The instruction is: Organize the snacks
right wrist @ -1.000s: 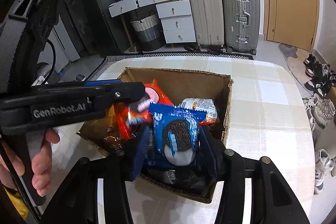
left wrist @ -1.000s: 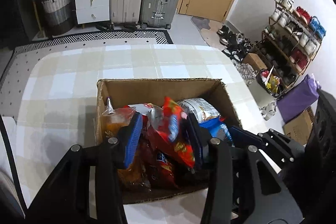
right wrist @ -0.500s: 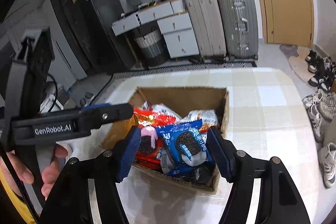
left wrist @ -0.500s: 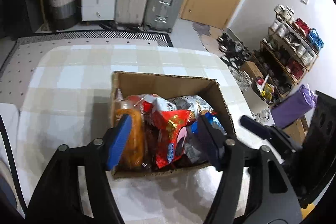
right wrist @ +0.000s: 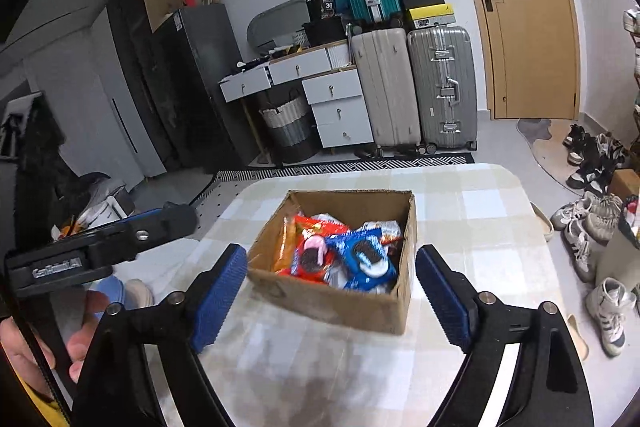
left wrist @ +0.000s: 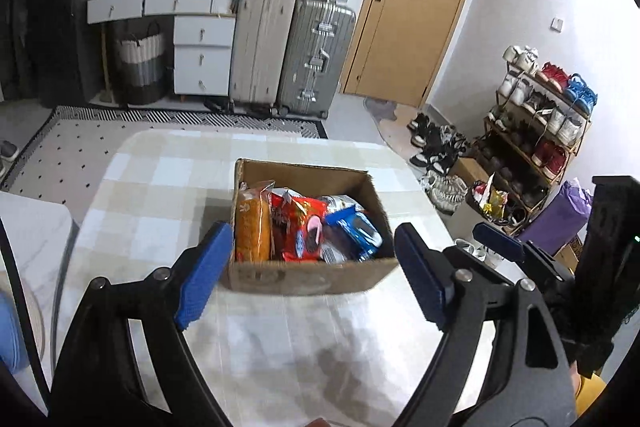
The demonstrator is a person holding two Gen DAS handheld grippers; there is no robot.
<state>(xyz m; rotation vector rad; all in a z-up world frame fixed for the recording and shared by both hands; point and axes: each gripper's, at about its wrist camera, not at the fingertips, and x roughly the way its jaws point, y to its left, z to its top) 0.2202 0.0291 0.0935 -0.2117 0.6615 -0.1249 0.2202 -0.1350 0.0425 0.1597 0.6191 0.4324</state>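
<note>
An open cardboard box [left wrist: 304,277] stands on the checked table [left wrist: 160,195]; it also shows in the right wrist view [right wrist: 344,307]. It holds several snack packs: an orange pack [left wrist: 252,227], a red pack [left wrist: 298,231] and a blue cookie pack [left wrist: 356,229], which also shows in the right wrist view [right wrist: 366,257]. My left gripper [left wrist: 310,273] is open and empty, held back above the box's near side. My right gripper [right wrist: 330,289] is open and empty, also back from the box. The right gripper also shows at the right of the left wrist view [left wrist: 498,245].
Suitcases [left wrist: 288,51], white drawers [left wrist: 200,55] and a basket [left wrist: 140,67] stand on the floor beyond the table. A shoe rack [left wrist: 536,123] and shoes are to the right. A wooden door [right wrist: 528,27] is at the back. A hand [right wrist: 76,339] holds the left gripper.
Both grippers have let go of their packs, which now lie in the box. Both have opened wide and pulled up and back from the box.
</note>
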